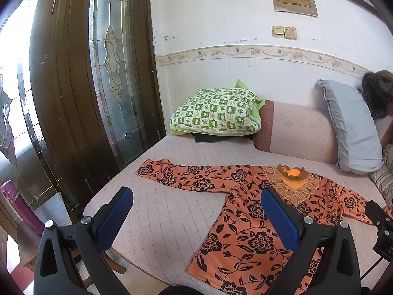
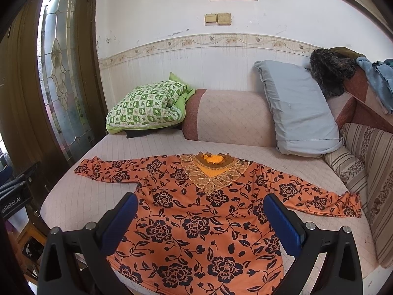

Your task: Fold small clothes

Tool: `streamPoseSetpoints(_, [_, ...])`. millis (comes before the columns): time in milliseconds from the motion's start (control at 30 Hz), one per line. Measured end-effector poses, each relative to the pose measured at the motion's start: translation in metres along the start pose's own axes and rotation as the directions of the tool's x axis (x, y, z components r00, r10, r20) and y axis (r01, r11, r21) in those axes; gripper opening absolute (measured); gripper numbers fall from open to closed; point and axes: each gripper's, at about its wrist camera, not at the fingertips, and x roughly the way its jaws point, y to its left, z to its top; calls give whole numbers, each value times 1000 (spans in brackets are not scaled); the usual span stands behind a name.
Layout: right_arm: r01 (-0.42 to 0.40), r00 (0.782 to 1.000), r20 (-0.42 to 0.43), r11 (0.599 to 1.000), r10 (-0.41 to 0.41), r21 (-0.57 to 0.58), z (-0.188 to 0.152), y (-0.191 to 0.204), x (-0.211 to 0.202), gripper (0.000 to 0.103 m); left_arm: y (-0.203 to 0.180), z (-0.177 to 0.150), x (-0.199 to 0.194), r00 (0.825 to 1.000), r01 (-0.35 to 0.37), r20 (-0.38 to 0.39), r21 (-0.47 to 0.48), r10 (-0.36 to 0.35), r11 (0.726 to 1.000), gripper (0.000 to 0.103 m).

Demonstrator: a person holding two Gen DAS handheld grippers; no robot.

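Observation:
An orange long-sleeved top with black flowers (image 2: 196, 211) lies flat and face up on the pale quilted daybed (image 2: 81, 191), both sleeves spread out, gold lace collar (image 2: 212, 172) toward the wall. The same top (image 1: 248, 223) fills the right half of the left wrist view. My left gripper (image 1: 196, 196) hovers open above the top's left side and the bare mattress, holding nothing. My right gripper (image 2: 200, 206) hovers open above the top's body, also holding nothing. The other gripper's black body (image 1: 383, 228) shows at the right edge of the left wrist view.
A green checked pillow (image 2: 147, 108), a pink bolster (image 2: 228, 115) and a grey pillow (image 2: 299, 113) line the wall. Striped cushions (image 2: 368, 172) and piled clothes (image 2: 378, 76) sit on the right. A dark wooden door with leaded glass (image 1: 81, 86) stands on the left; the mattress edge (image 1: 98, 196) drops off beside it.

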Motion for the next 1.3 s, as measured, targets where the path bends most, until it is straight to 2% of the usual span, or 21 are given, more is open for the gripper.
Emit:
streamPoseSetpoints(333, [44,999,0,999,-44,-22,2,2,-3,103,-18,-3,-2,1000,16,-10,36,-15,999,103])
streamPoseSetpoints(1300, [58,998,15,998,-59,26,4,-21,-12,103,-49,-5,-10,999,34,-19,107,-32,994,103])
